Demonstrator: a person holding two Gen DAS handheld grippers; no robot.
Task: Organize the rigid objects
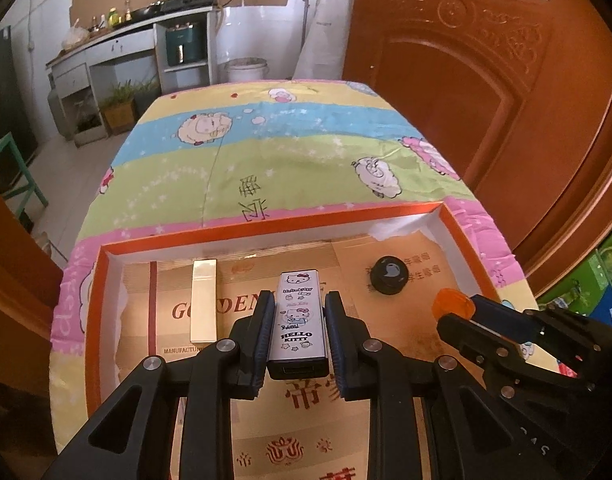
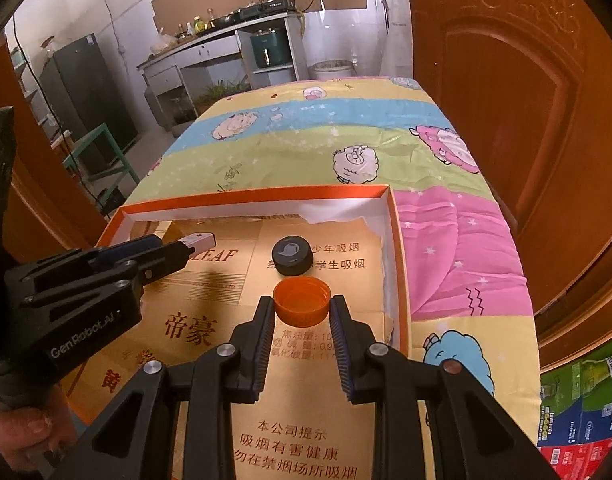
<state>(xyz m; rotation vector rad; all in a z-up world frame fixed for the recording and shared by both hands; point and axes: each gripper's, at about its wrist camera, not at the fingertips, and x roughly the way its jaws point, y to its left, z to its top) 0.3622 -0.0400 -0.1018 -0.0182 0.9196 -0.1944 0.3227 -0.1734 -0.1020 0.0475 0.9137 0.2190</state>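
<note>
Left wrist view, left to right: a gold bar-shaped box (image 1: 203, 300) lies in the tray's (image 1: 265, 227) left half; at centre my left gripper (image 1: 299, 332) is clamped on the Hello Kitty lighter (image 1: 299, 320), held over the tray floor; a black cap (image 1: 389, 275) rests right of centre. At the lower right, my right gripper (image 2: 301, 320) is closed on the orange cap (image 2: 301, 300), which sits just in front of the black cap. I judge the step in hand to be carrying both pieces down into the tray; the next move calls for setting each on a bare spot and then parting the jaws. The tray sits on a table under a cartoon-sheep cloth (image 1: 289, 148); a wooden door (image 1: 486, 80) fills the right, a kitchen counter (image 1: 117, 36) the upper left.
</note>
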